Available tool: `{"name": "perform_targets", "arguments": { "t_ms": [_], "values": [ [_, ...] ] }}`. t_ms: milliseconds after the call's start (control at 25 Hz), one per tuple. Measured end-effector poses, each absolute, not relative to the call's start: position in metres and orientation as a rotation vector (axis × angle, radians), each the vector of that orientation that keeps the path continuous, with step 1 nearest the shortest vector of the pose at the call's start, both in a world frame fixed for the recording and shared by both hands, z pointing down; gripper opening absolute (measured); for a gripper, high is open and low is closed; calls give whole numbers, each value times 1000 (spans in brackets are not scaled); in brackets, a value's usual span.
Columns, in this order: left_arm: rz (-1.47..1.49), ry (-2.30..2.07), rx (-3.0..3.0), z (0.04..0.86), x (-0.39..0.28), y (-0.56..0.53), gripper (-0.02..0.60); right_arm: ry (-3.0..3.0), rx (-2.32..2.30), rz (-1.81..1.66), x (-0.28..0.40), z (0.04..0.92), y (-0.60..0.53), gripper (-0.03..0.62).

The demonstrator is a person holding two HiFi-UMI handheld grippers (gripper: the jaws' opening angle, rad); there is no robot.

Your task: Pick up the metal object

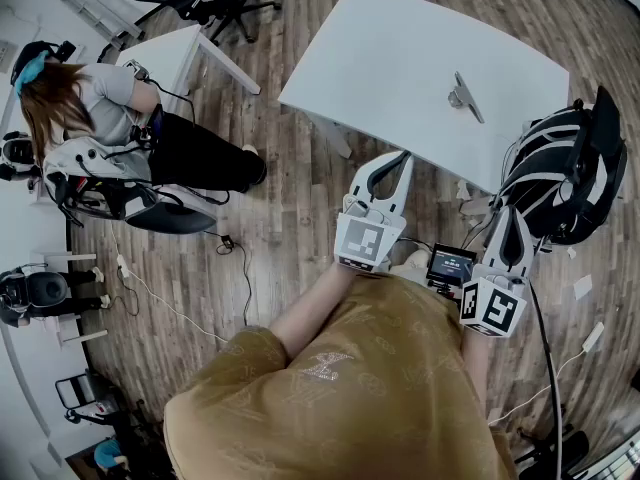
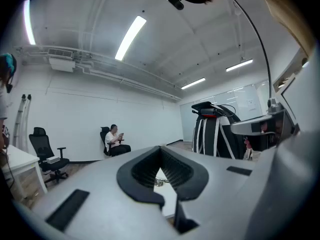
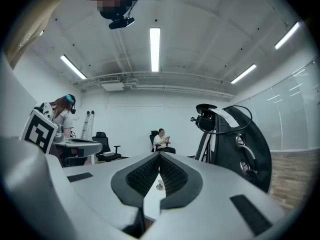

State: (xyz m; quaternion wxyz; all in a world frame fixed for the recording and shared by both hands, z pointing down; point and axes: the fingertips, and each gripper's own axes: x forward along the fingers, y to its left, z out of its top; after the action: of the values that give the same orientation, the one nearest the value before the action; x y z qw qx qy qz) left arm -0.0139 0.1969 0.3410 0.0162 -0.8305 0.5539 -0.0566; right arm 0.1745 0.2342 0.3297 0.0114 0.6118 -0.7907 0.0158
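Both arms reach forward near the middle of the frame. The left gripper (image 1: 390,173) and right gripper (image 1: 512,230) point level, their jaws closed together.

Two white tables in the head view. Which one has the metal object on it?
The larger table, upper right; the metal object lies on its right half. The smaller table, beside the person at the left, lacks it.

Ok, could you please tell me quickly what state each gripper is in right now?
Left gripper: closed, holding nothing.
Right gripper: closed, holding nothing; the metal object lies on the table.
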Motion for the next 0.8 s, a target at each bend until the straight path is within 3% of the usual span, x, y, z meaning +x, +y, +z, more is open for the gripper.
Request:
{"name": "perform_targets", "arguments": {
  "t_ms": [800],
  "values": [
    [-194, 1750, -2546, 342, -22, 167, 6, -2493, 1912, 32, 174, 327, 212, 9]
  ]
}}
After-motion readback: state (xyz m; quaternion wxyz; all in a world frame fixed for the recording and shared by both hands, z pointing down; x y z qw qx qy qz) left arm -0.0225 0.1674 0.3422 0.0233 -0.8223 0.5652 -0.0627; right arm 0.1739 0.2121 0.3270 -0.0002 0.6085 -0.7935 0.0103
